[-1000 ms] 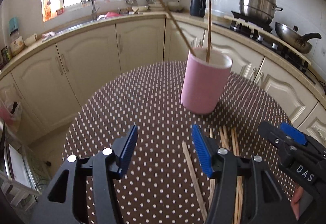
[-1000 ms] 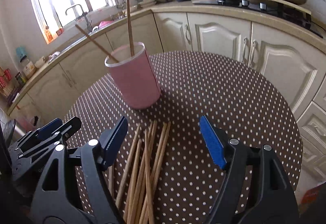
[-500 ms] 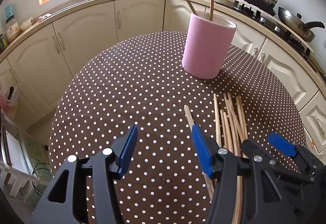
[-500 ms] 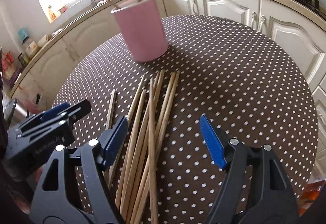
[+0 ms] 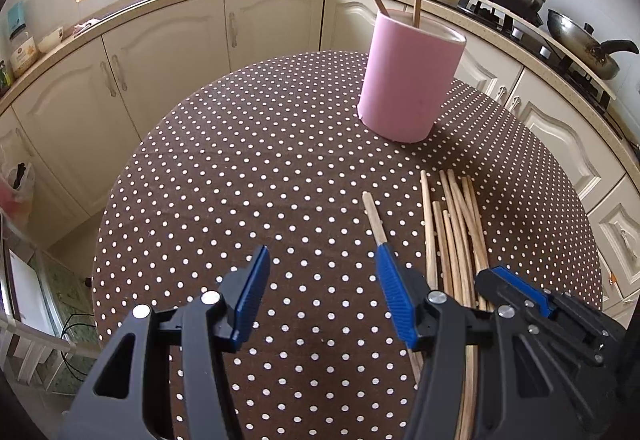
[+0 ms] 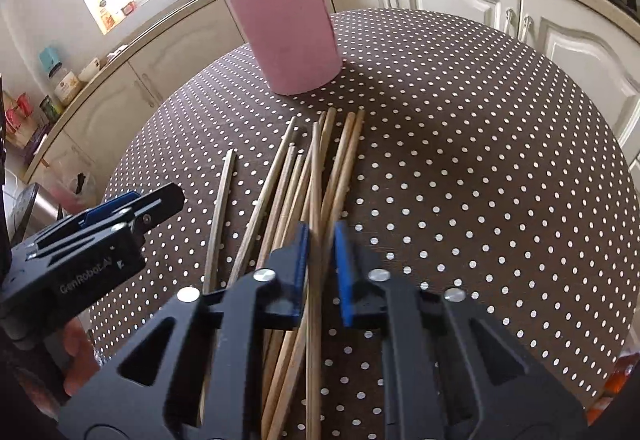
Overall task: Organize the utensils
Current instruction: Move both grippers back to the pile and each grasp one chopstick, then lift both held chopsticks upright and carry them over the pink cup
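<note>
Since the earlier frames both tongs have dropped toward the table, and the right gripper (image 6: 321,272), wide apart then, is now closing with one chopstick (image 6: 316,175) of the pile between its blue pads. That stick lies atop the loose bundle of wooden chopsticks (image 6: 288,199) at the lower centre of the right wrist view, its long axis running from the bottom of the frame up toward the pink cup (image 6: 286,35) at upper centre, so it lies in line with the fingers and not across them. Whether the pads already press on it I cannot tell; a narrow gap shows either side. Two chopsticks already stand in the cup, leaning apart. A single paler stick (image 5: 374,215) lies apart from the bundle on the left side, just ahead of the left gripper (image 5: 322,298), whose jaws stand half open over bare polka-dot tablecloth (image 5: 240,179) with nothing between them. In my judgement the right hand is the nearer to the pile and should lift its stick toward the cup, which stands well beyond the bundle's far tips.
</note>
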Demonstrator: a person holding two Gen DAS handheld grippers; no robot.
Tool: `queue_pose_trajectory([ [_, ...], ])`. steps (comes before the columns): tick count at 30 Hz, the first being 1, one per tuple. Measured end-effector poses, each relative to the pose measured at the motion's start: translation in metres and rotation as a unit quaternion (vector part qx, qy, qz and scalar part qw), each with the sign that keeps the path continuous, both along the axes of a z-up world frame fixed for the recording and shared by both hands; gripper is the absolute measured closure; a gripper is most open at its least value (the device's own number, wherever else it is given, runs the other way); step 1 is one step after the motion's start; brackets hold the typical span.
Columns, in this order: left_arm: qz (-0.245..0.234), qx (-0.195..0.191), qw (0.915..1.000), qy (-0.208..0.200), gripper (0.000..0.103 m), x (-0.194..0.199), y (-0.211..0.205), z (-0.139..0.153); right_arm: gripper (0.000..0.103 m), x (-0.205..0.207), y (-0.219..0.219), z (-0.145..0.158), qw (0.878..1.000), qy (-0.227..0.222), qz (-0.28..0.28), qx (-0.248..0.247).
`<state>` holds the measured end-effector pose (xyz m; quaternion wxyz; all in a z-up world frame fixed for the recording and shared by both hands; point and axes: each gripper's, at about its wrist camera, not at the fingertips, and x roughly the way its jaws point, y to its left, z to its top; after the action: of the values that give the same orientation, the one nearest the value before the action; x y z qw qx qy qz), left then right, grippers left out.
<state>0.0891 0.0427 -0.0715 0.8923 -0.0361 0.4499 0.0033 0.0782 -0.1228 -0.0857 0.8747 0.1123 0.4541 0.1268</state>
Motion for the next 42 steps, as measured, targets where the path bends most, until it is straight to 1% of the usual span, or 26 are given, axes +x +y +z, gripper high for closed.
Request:
queue_pose_trajectory([
  [2,-0.004,0.0,1.0,0.001,0.048,0.0,-0.003,0.0,0.093,0.001,-0.004,-0.002,1.0,0.005,-0.003,0.016],
  [3,-0.006,0.0,1.0,0.002,0.048,0.0,-0.004,0.0,0.096,0.001,-0.006,-0.001,1.0,0.006,-0.006,0.021],
  [6,-0.011,0.0,0.9999,0.006,0.048,0.0,-0.009,-0.002,0.096,-0.001,-0.014,0.001,0.999,0.005,-0.011,0.033],
  [12,-0.024,0.004,0.9995,0.021,0.046,0.005,-0.023,-0.01,0.096,0.0,-0.025,0.003,0.999,0.001,-0.028,0.04],
  [17,-0.017,0.008,0.9989,0.043,0.045,0.014,-0.03,-0.02,0.096,-0.003,-0.032,0.007,0.998,-0.011,-0.046,0.037],
  [19,-0.015,0.018,0.9988,0.043,0.041,0.017,-0.037,-0.022,0.096,-0.002,-0.036,0.006,0.998,-0.008,-0.049,0.041],
  [21,-0.015,0.046,0.9979,0.044,0.04,0.021,-0.045,-0.025,0.096,-0.001,-0.037,0.004,0.998,-0.004,-0.05,0.042],
  [22,-0.013,0.048,0.9979,0.042,0.041,0.023,-0.047,-0.026,0.096,-0.001,-0.038,0.004,0.998,-0.002,-0.051,0.043],
  [23,-0.009,0.046,0.9982,0.039,0.047,0.024,-0.048,-0.026,0.096,0.0,-0.039,0.003,0.998,-0.001,-0.052,0.044],
  [25,-0.006,0.049,0.9984,0.028,0.084,0.026,-0.049,-0.025,0.096,0.0,-0.038,0.003,0.998,-0.001,-0.051,0.044],
  [26,-0.006,0.049,0.9984,0.028,0.091,0.027,-0.047,-0.026,0.096,0.001,-0.038,0.003,0.998,0.0,-0.051,0.044],
  [30,-0.008,0.042,0.9987,0.028,0.096,0.03,-0.044,-0.026,0.097,0.003,-0.039,0.003,0.998,-0.001,-0.052,0.045],
  [36,-0.015,0.025,0.9992,0.026,0.096,0.025,-0.036,-0.024,0.096,0.002,-0.041,0.011,0.998,-0.011,-0.054,0.043],
  [42,-0.021,0.009,0.9997,-0.002,0.096,0.015,-0.03,-0.009,0.096,-0.001,-0.042,0.02,0.997,-0.022,-0.057,0.041],
])
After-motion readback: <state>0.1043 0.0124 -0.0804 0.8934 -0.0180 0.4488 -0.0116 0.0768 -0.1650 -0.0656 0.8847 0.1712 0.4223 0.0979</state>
